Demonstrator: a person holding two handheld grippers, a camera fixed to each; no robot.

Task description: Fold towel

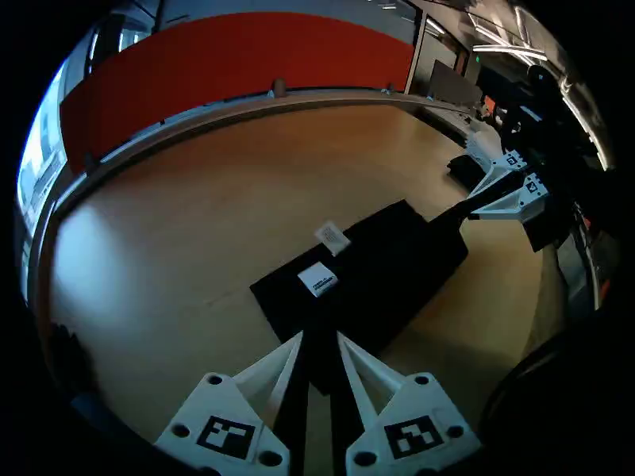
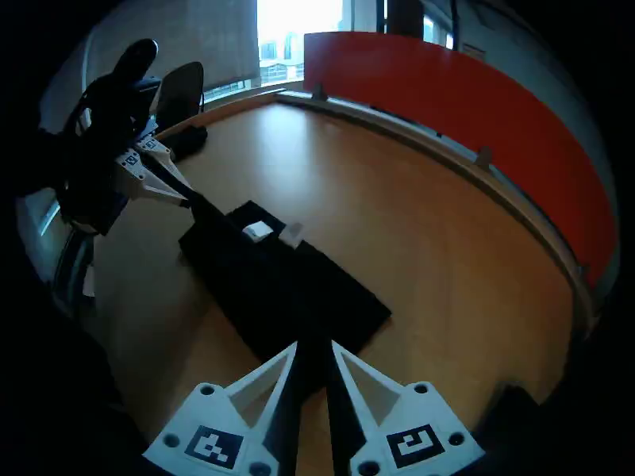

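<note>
A black towel (image 1: 373, 270) lies flat as a long strip on the wooden table (image 1: 198, 214), with two white tags (image 1: 317, 279) near its middle. In the left gripper view my left gripper (image 1: 319, 349) is shut on the towel's near end, dark cloth pinched between its white fingers. At the towel's far end the right gripper (image 1: 470, 209) grips the opposite corner. In the right gripper view my right gripper (image 2: 314, 353) is shut on its end of the towel (image 2: 278, 285), and the left gripper (image 2: 190, 202) holds the far corner beside the tags (image 2: 258, 231).
A red partition (image 1: 238, 63) runs along the table's far edge. A small black object (image 1: 464, 168) lies on the table behind the right gripper. Dark office chairs (image 2: 159, 87) and a window stand beyond the table (image 2: 444, 262). Bare wood surrounds the towel.
</note>
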